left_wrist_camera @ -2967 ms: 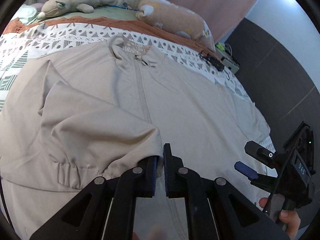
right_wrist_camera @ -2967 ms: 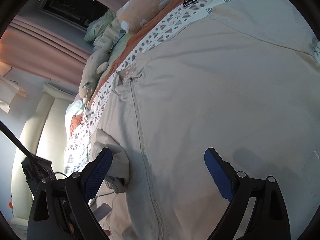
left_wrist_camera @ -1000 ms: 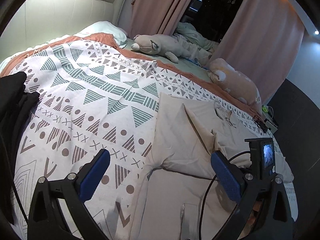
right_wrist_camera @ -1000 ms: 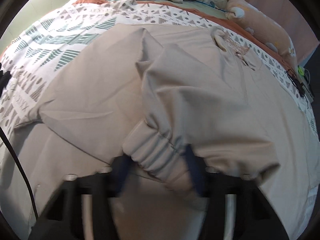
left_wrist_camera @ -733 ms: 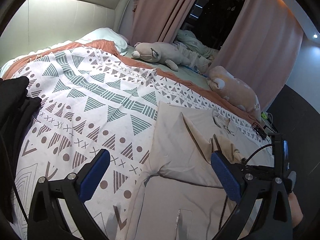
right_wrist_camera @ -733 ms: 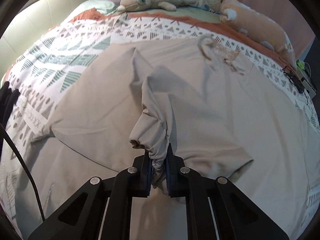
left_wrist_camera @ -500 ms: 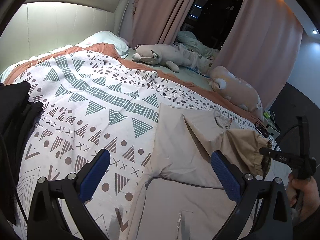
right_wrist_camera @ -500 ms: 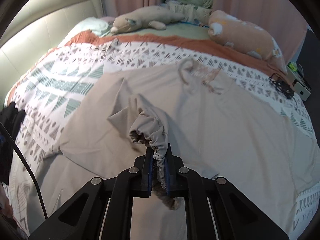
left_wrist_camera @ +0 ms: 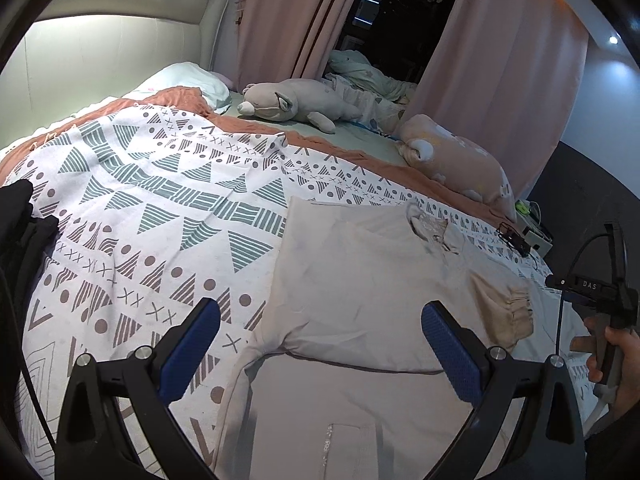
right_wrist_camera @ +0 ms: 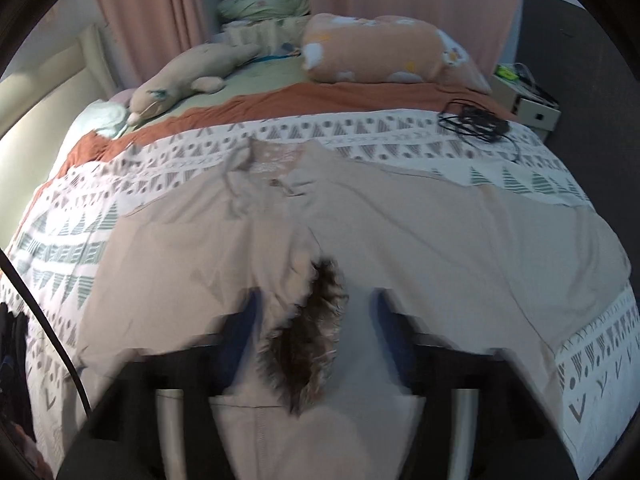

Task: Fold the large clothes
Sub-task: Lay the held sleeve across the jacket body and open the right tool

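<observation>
A beige zip jacket lies spread on the patterned bedspread, collar toward the pillows. Its left sleeve is folded across the chest, and the elastic cuff lies near the middle. My left gripper is open and empty above the jacket's lower left side. My right gripper is open, blurred by motion, with the sleeve cuff loose between its jaws. The jacket fills the right wrist view. The right gripper also shows in the left wrist view, held in a hand.
Two plush toys and pillows lie at the head of the bed. Dark clothes are piled at the left edge. Black cables and a box sit at the far right corner.
My right gripper carried the cuff across the jacket, then opened and let it drop onto the chest. My left gripper stayed open and nearly still.
</observation>
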Demonstrator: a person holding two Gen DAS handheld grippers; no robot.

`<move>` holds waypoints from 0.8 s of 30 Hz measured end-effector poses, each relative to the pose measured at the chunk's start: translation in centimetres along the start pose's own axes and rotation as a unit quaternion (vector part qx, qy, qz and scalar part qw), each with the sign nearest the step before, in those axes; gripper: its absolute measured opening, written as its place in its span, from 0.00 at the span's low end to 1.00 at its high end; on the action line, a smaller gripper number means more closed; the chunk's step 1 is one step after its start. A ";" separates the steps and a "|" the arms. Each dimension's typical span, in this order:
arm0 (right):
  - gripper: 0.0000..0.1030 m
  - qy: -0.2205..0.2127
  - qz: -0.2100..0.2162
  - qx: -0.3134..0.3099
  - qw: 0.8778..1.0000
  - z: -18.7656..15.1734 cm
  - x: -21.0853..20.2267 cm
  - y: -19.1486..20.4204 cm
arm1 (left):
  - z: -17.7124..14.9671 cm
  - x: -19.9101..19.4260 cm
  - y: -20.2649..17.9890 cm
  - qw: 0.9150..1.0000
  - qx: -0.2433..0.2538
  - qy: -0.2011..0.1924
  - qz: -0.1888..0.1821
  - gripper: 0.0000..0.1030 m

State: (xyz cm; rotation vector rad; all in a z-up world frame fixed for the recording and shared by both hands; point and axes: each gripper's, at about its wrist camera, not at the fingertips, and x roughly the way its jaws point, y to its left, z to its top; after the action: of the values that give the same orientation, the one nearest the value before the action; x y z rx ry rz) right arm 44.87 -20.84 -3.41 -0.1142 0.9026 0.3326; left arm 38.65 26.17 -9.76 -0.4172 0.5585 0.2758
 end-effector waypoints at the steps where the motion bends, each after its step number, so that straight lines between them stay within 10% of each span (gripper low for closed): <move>1: 0.86 -0.002 0.006 0.006 1.000 -0.7 0.0 -0.3 | 0.0 0.1 -0.1 1.000 0.001 0.001 0.000 1.00; 12: 0.86 0.068 0.042 0.109 0.991 -10.4 5.4 -2.2 | -0.6 1.3 -0.6 0.999 0.032 0.022 0.020 1.00; 16: 0.49 0.088 0.050 0.124 0.987 -10.1 7.6 -3.0 | -1.4 2.8 0.7 0.997 0.037 0.053 0.036 1.00; 24: 0.36 0.085 0.061 0.137 0.985 -7.5 10.2 -4.4 | -3.3 7.0 3.6 0.986 0.047 0.137 0.076 0.87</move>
State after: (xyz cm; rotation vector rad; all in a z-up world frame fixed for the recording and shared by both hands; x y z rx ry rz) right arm 46.49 -24.39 -16.22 0.1699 1.1199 0.3121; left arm 41.55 28.82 -17.35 -0.3229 0.8723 0.3401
